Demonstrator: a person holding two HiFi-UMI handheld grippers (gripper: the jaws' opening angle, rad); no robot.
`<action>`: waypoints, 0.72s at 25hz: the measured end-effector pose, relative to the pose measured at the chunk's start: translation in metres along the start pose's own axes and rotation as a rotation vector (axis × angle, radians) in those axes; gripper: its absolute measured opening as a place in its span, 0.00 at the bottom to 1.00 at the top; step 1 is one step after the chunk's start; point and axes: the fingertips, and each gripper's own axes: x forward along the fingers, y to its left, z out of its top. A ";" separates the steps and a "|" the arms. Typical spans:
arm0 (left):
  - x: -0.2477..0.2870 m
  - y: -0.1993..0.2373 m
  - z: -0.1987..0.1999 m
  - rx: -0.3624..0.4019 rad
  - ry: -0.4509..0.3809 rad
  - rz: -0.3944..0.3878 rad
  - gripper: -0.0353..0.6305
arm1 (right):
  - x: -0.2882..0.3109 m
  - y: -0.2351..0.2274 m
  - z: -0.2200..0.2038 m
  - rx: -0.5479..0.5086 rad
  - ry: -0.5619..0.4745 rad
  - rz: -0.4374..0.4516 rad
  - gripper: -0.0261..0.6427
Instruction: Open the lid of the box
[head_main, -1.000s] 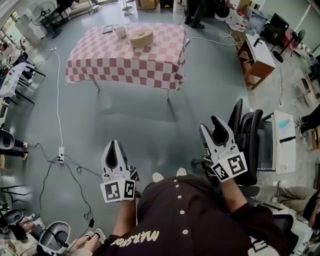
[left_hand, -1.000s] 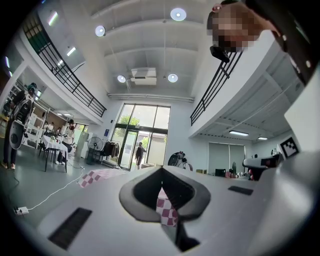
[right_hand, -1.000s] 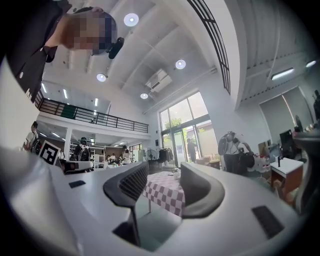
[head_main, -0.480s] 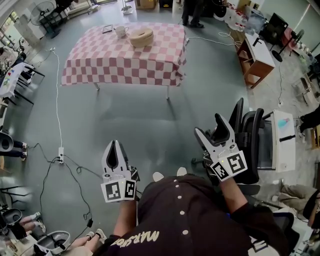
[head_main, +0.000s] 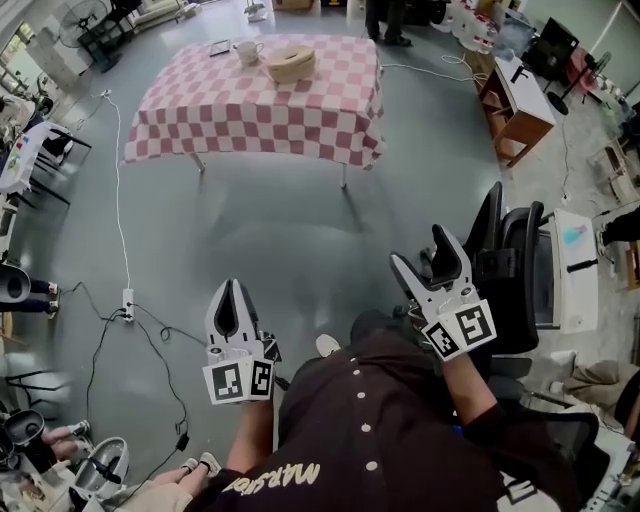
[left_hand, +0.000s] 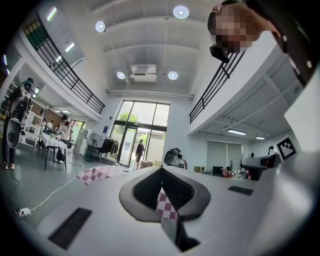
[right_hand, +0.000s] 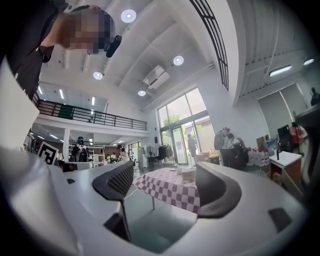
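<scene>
The box (head_main: 291, 65) is a round beige container with its lid on, standing on the far red-checked table (head_main: 290, 115). It also shows small in the right gripper view as the box (right_hand: 188, 173) on the table (right_hand: 170, 192). Both grippers hover over the grey floor, far short of the table. My left gripper (head_main: 231, 290) is shut, its jaws meeting at the tip with nothing in them; in its own view the left gripper (left_hand: 161, 172) frames a sliver of checked cloth. My right gripper (head_main: 420, 250) is open, its jaws still opening, with nothing between them in the right gripper (right_hand: 165, 185) view.
A white cup (head_main: 248, 50) and a small dark item (head_main: 219, 47) sit near the box. A black office chair (head_main: 510, 275) and a white desk (head_main: 570, 270) stand close on my right. Cables and a power strip (head_main: 127, 298) lie on the floor at left.
The right gripper's jaws have spread wider. The table has shifted slightly up in the head view, and my foot has stepped forward.
</scene>
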 end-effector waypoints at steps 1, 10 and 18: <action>-0.001 0.002 -0.001 -0.001 0.001 -0.001 0.07 | 0.000 0.002 -0.003 0.003 0.002 0.000 0.60; 0.017 0.014 -0.003 -0.006 0.008 -0.016 0.07 | 0.019 0.001 -0.011 0.005 0.025 -0.022 0.60; 0.064 0.022 0.002 -0.001 -0.005 -0.020 0.07 | 0.062 -0.023 0.000 -0.026 0.002 -0.029 0.60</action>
